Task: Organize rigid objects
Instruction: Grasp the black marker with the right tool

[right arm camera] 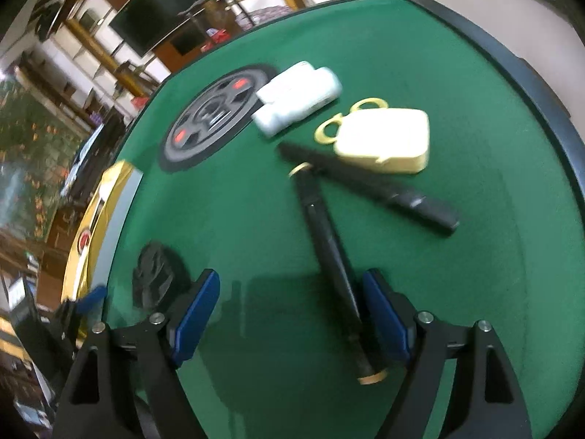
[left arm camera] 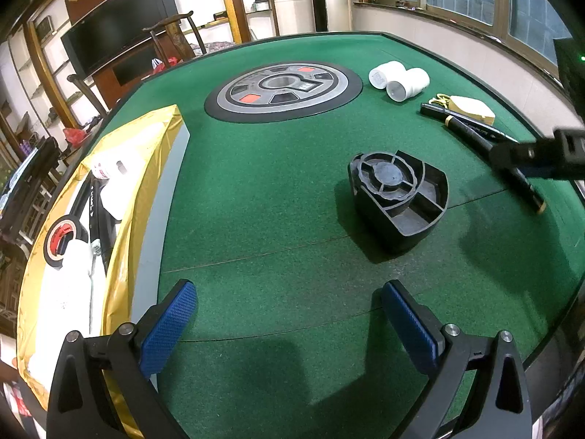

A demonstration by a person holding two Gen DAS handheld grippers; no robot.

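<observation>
Table (left arm camera: 278, 183) with green felt takes most of both views, and a round grey control panel (left arm camera: 283, 89) sits in its middle. At the left edge a box (left arm camera: 120, 241) lined with gold foil holds a roll of tape (left arm camera: 60, 239) and some white items. A black plastic base (left arm camera: 398, 197) stands on the felt, ahead of the left gripper (left arm camera: 289, 309), whose jaws are wide apart with nothing between them. The right gripper (right arm camera: 290, 309) is also spread wide, low over a black pen with gold ends (right arm camera: 334, 267); the pen lies close to the right finger, but contact I cannot tell. A second black pen (right arm camera: 369, 186), a cream padlock (right arm camera: 384, 141) and two white cylinders (right arm camera: 298, 97) lie further on.
</observation>
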